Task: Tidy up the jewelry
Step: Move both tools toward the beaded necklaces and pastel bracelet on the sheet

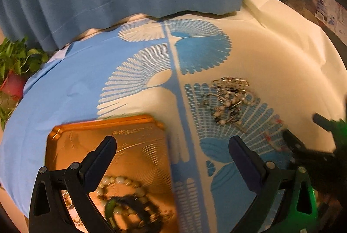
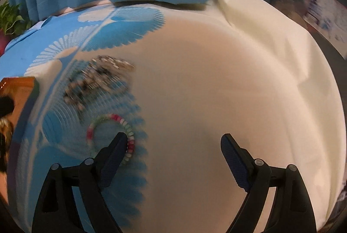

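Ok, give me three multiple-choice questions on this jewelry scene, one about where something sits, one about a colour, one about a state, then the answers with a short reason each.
1. Where does the pink, white and green bead bracelet lie?
A. inside the tray
B. on the patterned cloth
C. on the plant pot

2. What colour is the tray?
A. orange-gold
B. silver
C. black

3. How do the right gripper's jaws stand?
A. shut on a necklace
B. shut with nothing in them
C. open with nothing between them

Answers:
1 B, it rests on the blue-printed part of the cloth, just by the gripper's left finger.
2 A, the left wrist view shows an orange-gold tray holding beads.
3 C, the two fingers stand wide apart over bare cloth.
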